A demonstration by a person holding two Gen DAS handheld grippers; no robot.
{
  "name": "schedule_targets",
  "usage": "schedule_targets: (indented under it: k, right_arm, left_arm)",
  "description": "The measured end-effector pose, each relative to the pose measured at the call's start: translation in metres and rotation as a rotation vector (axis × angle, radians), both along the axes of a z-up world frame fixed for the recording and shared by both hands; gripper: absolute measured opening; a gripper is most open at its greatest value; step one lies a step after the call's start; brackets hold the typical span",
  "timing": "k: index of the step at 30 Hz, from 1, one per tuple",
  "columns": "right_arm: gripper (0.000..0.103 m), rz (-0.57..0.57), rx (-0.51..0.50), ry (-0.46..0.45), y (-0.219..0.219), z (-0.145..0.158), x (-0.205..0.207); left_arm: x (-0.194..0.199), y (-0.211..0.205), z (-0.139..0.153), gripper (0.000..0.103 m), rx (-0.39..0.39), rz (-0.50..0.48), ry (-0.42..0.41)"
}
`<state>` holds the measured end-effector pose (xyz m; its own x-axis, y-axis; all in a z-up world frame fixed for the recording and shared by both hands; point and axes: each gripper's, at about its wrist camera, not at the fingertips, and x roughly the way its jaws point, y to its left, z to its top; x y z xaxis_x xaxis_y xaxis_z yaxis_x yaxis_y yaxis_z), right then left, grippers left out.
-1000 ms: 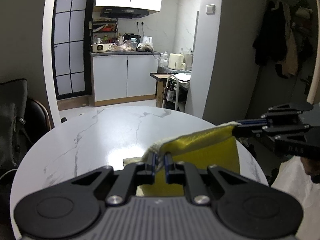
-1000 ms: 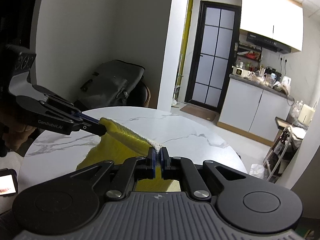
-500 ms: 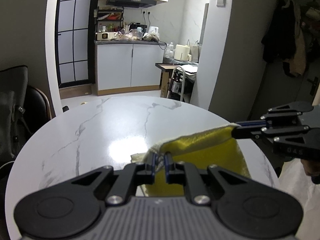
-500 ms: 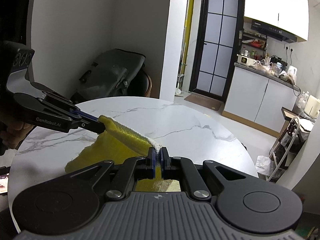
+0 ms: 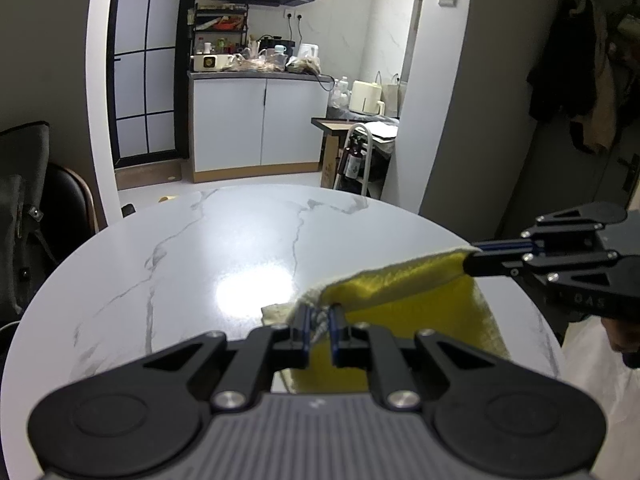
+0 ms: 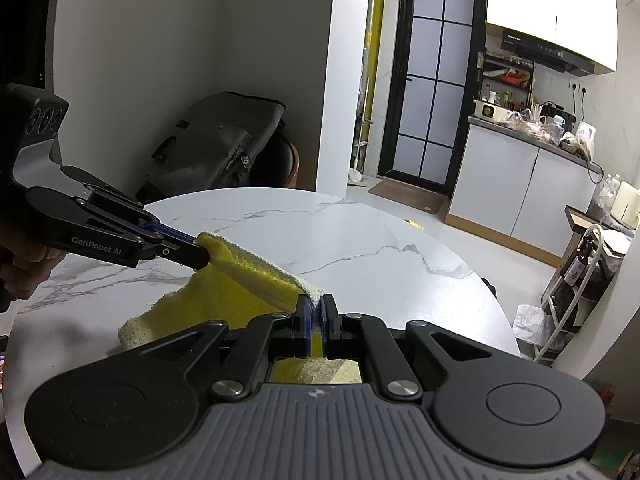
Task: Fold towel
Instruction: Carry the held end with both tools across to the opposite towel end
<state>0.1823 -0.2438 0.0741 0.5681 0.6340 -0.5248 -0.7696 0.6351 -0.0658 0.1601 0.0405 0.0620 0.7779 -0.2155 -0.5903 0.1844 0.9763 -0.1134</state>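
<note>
Left gripper (image 5: pixel 320 316) fingers clamp one corner of the yellow towel (image 5: pixel 404 300); right gripper (image 6: pixel 316 308) fingers pinch the other, top edge stretched between them, the rest draping onto the marble counter (image 5: pixel 200 248).

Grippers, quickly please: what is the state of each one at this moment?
Left gripper: closed, holding one corner of the yellow towel.
Right gripper: closed, holding the other corner of the same towel, lifted above the table.
</note>
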Motion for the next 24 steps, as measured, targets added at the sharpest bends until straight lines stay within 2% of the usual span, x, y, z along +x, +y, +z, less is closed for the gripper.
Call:
schedule_targets:
  k: [13,24]
  right_arm:
    - [0.006,-0.011,0.0,0.005,-0.001,-0.003,0.004]
    - [0.006,-0.008,-0.021,0.065,0.002,-0.023,0.014]
  left_arm:
    - [0.007,0.0,0.0,0.01,-0.006,-0.005,0.011]
    - [0.014,-0.001,-0.01,0.011,0.005,-0.005,0.062]
